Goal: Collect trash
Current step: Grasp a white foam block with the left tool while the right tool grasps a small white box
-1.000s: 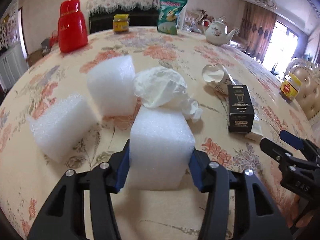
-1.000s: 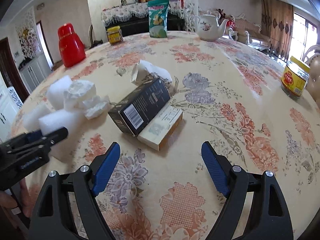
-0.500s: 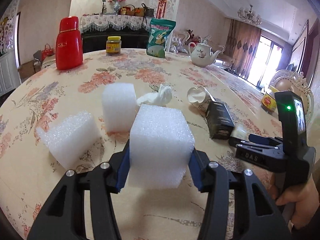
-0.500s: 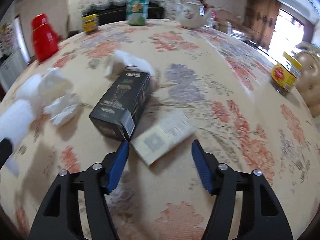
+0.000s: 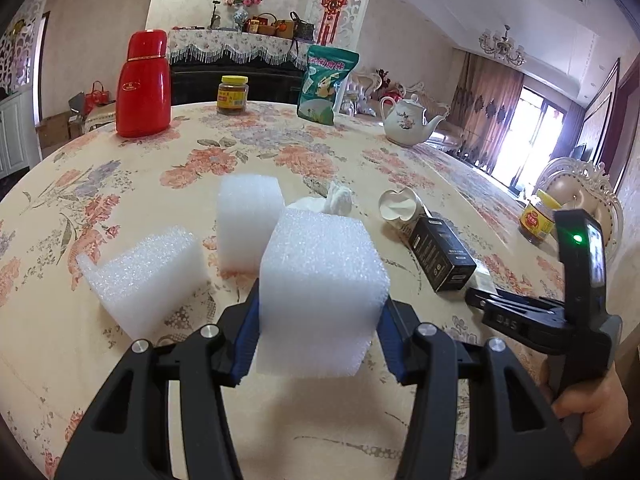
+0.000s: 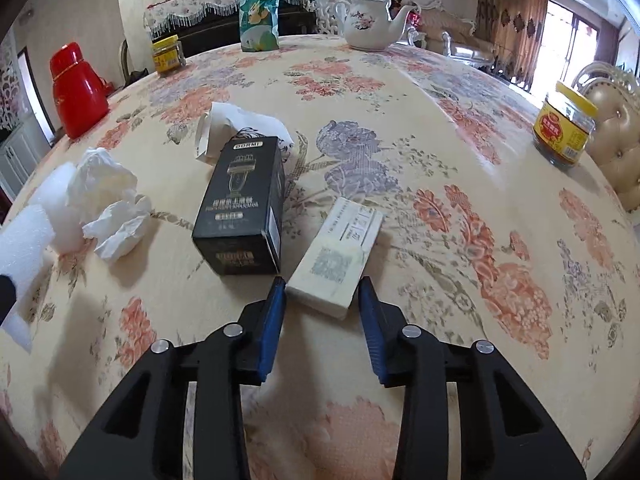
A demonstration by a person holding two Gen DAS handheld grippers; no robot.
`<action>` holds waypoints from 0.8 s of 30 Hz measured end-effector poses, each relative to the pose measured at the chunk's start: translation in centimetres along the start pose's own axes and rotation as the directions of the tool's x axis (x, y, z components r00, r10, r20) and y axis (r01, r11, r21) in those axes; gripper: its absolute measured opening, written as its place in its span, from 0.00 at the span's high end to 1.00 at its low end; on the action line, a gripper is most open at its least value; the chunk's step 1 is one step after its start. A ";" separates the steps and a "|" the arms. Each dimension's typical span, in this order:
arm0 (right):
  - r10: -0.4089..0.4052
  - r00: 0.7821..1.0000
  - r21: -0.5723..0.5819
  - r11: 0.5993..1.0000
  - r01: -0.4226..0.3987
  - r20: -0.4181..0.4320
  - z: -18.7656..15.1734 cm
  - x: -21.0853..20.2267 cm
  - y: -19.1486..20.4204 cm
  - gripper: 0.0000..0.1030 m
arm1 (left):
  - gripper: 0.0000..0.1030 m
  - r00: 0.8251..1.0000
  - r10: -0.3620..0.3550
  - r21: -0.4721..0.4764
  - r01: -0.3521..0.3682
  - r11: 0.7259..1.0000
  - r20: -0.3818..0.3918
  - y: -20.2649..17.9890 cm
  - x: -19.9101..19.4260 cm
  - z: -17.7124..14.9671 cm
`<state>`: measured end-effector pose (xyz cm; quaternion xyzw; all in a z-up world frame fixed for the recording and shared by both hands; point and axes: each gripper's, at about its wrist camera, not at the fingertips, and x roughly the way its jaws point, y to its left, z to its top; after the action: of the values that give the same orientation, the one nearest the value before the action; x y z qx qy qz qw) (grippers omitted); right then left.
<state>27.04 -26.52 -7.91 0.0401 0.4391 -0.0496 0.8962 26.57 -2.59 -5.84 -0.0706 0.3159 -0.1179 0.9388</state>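
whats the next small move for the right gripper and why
Probably ease the right gripper forward a touch and shut it on the white box. Its jaws are open and only straddle the box's near end, with a gap on each side. The left gripper already holds a foam block, so it cannot take this.

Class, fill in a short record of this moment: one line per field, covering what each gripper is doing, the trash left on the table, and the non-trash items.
left gripper: shut on a foam block, raised off the table
right gripper: open, fingers either side of the near end of a white box
trash on the table: two more foam pieces, crumpled tissue, black box, crushed paper cup
other items: red flask, two jars, green bag, teapot
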 end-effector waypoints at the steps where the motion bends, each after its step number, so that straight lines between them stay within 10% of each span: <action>1: 0.008 1.000 -0.005 1.000 -0.008 -0.002 -0.3 -0.4 -0.3 0.66 | 0.51 1.000 0.000 -0.001 0.000 1.000 0.001 0.0 0.0 0.0; 16: -0.025 1.000 -0.003 1.000 0.025 -0.005 -0.9 -0.5 -1.9 0.54 | 0.51 1.000 0.000 0.015 0.000 1.000 0.015 -0.1 -0.1 0.0; 18: -0.023 1.000 0.012 1.000 0.023 0.004 -0.8 -0.6 -2.2 0.69 | 0.51 1.000 -0.001 0.019 0.001 1.000 0.016 -0.2 -0.1 0.0; 24: 0.068 0.995 -0.021 0.998 -0.067 0.071 -2.1 -3.0 -1.3 0.70 | 0.51 1.000 -0.008 0.049 0.007 0.999 0.026 -0.8 -0.2 0.0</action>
<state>23.40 -27.45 -6.83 0.0449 0.4055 -0.0167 0.9129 26.25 -3.27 -5.55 -0.0504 0.3005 -0.1283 0.9438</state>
